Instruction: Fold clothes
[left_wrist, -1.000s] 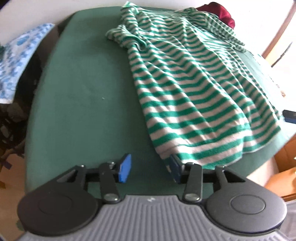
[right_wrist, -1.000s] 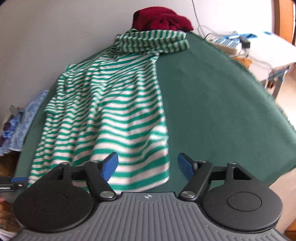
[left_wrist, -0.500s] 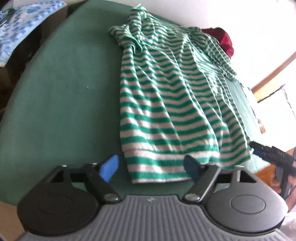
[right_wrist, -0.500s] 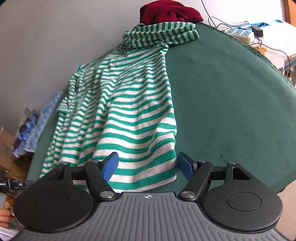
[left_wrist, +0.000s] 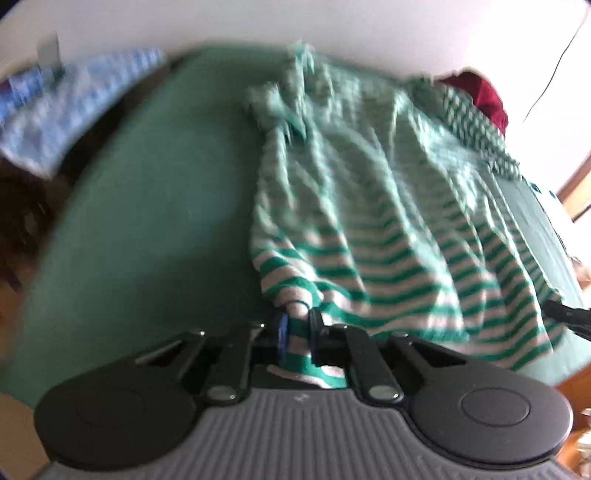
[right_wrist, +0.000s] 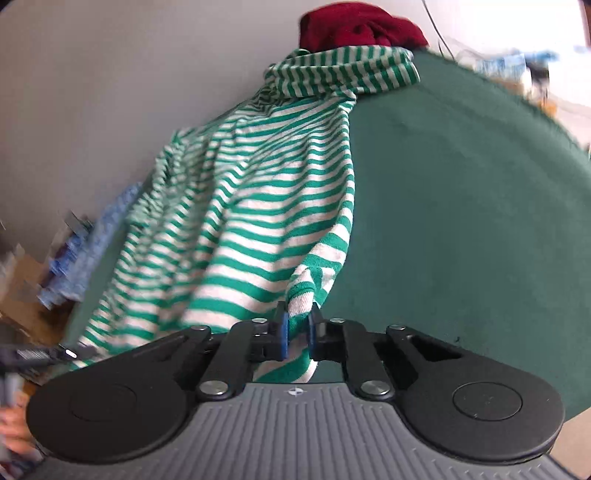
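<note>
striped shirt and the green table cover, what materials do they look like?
Striped shirt: soft knit, likely cotton jersey or terry; matte, faintly fuzzy at the hem, and it drapes and bunches where the right gripper and left gripper pinch it. Green table cover: felt-like or brushed cloth; matte, no visible weave, slightly frayed edge. Exact fibres can't be told.

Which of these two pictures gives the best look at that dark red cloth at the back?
The right wrist view: the dark red cloth is sharp there, bunched behind the striped shirt. The left wrist view shows only a blurred piece past the shirt's far edge.
</note>
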